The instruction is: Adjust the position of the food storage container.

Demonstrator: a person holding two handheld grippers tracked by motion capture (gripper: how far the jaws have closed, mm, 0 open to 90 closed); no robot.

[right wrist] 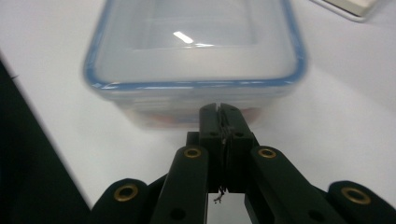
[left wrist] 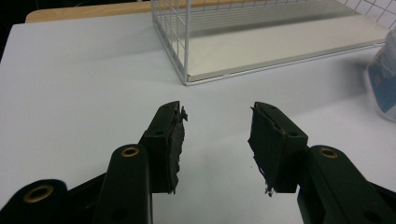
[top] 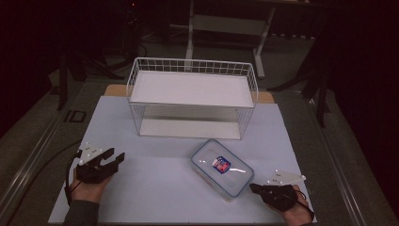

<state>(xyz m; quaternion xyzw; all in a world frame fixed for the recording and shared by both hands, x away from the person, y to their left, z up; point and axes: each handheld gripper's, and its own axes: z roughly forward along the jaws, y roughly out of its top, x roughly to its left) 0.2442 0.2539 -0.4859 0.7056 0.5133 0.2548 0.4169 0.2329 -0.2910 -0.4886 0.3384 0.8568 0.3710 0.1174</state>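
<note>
Wire basket (top: 192, 96) stands beyond clear container (top: 222, 167), apart, nothing between.

A pale blue table (top: 155, 188) carries a wire shelf (top: 193, 96) and lidded container (top: 222, 167).

We see a clear container (top: 222, 168) with a blue rim and a red-and-blue label, a white wire basket (top: 192, 96), a pale blue-white counter (top: 155, 188), and black tongs (top: 114, 159).

We saw black two-jaw left gripper (top: 116, 157) and right gripper (top: 252, 188), brass-ringed pivot holes, frayed black pads (left wrist: 176, 147), grey triangular top plates, black cables, grey sleeve (top: 81, 213) lower left.
</note>
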